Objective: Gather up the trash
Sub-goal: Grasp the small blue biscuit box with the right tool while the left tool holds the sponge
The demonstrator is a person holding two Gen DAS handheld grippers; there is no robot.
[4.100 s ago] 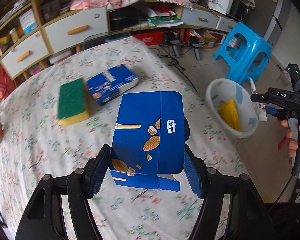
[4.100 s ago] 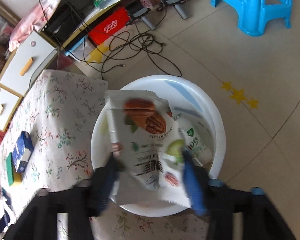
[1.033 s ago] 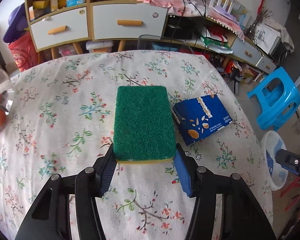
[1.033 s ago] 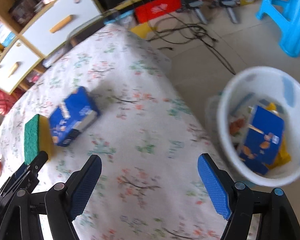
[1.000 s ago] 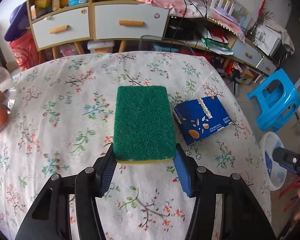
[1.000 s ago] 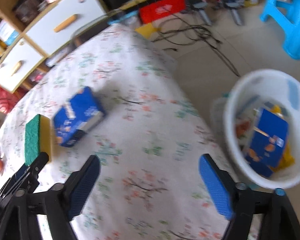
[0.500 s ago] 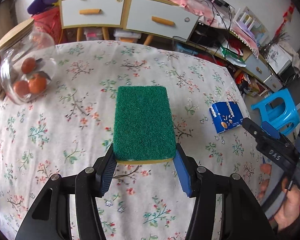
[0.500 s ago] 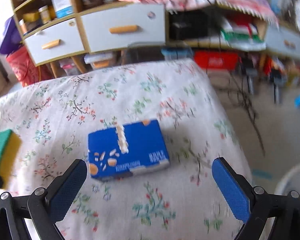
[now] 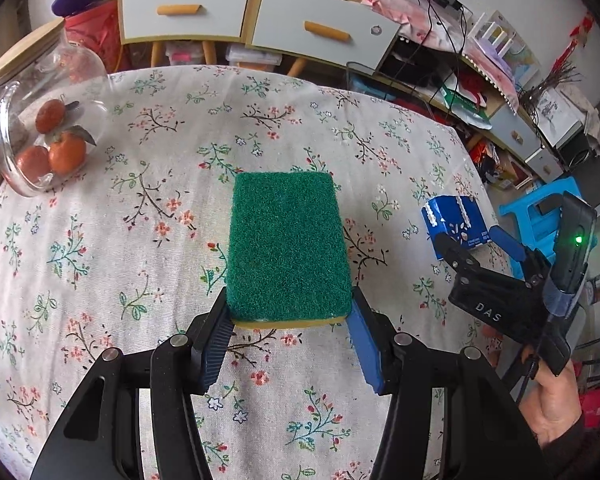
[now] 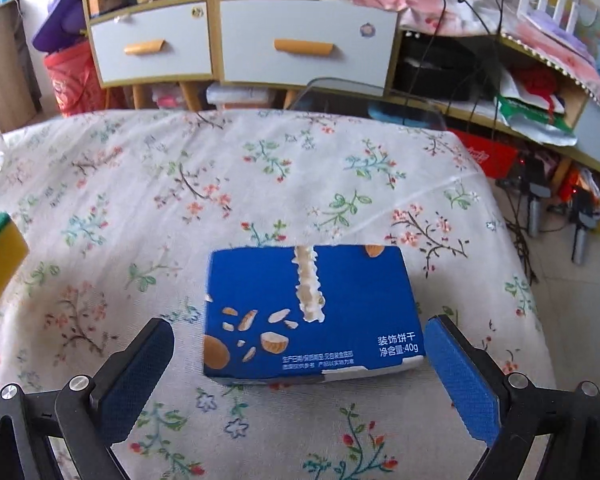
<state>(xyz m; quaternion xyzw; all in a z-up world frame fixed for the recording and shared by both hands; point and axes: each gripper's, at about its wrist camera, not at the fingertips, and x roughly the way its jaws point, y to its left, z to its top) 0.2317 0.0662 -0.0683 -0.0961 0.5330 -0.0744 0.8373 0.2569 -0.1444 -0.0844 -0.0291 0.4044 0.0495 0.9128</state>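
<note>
The left gripper is clamped on a green-topped sponge, its two blue pads pressed against the sponge's long sides near the yellow underlayer. The sponge is held level above the floral tablecloth.

The right gripper is spread wide, its blue pads standing apart on either side of a blue biscuit box — neither pad touches the cardboard. The box lies flat on the tablecloth near the table's right edge, almond pictures and white print facing up, with a ragged white tear running down from its far edge. From the left wrist view, the same box sits well to the right of the sponge, with the right gripper straddling it and the person's hand on the handle below.

A glass jar lying tilted at the table's far left holds small oranges. A blue plastic stool stands on the floor beyond the box, and a cabinet with grey drawers lines the wall behind.
</note>
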